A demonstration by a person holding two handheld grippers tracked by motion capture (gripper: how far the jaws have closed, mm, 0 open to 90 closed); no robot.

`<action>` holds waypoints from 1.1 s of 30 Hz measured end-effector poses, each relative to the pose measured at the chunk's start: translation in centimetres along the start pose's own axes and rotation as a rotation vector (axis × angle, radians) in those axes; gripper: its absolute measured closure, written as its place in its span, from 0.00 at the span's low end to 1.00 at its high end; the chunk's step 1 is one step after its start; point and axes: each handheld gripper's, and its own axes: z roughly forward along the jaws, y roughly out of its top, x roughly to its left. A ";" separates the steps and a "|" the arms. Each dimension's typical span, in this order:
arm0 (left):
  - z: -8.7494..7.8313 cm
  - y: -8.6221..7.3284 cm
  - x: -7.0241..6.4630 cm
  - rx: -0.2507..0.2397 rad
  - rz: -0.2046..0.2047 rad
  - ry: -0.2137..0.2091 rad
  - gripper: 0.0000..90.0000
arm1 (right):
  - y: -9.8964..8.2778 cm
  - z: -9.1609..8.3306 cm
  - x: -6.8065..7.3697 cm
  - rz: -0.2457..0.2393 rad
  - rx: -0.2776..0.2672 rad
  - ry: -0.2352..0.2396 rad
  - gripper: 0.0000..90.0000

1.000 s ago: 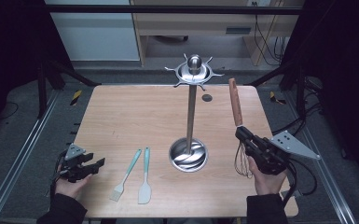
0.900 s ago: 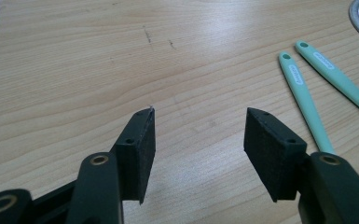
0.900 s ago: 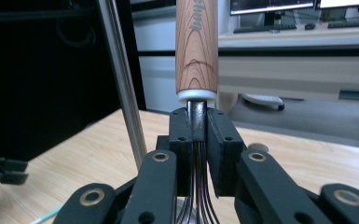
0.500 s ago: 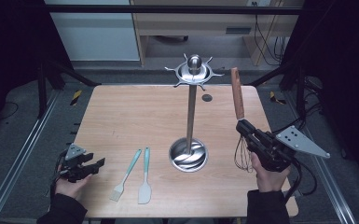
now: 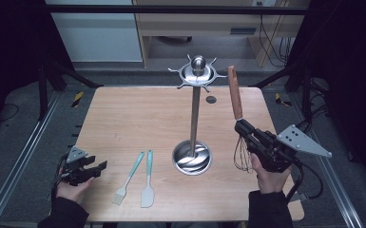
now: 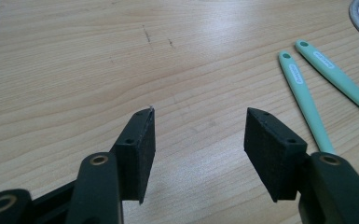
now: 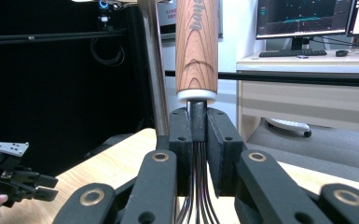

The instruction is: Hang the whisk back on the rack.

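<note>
Right claw point(image 5: 243, 127) pinches the black wire whisk with wooden handle point(image 5: 235, 92) at its neck, w/ handle up, wires hanging down, held above the light wooden counter point(image 5: 138, 118), right of the steel utensil stand with round base point(image 5: 193, 118). Left claw point(image 5: 97, 167) sits spread w/ nothing between the pads, low at counter's near-left corner. Mint-handled pastry brush point(image 5: 129, 176) & mint-handled silicone spatula point(image 5: 148, 180) lie side by side between left claw & stand base.
</note>
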 end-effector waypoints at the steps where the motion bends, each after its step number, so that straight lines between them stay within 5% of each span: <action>1: 0.0 0.0 0.0 -0.001 -0.001 0.000 0.48 | 0.0 0.1 0.0 0.001 -0.001 0.001 0.90; 21: 0.0 0.0 0.0 0.000 0.000 -0.001 0.48 | -0.2 0.7 -0.3 -0.002 -0.003 0.015 0.90; 33: 0.0 0.0 -0.1 -0.004 -0.002 0.000 0.48 | -0.4 -0.2 1.6 -0.034 0.006 0.012 0.90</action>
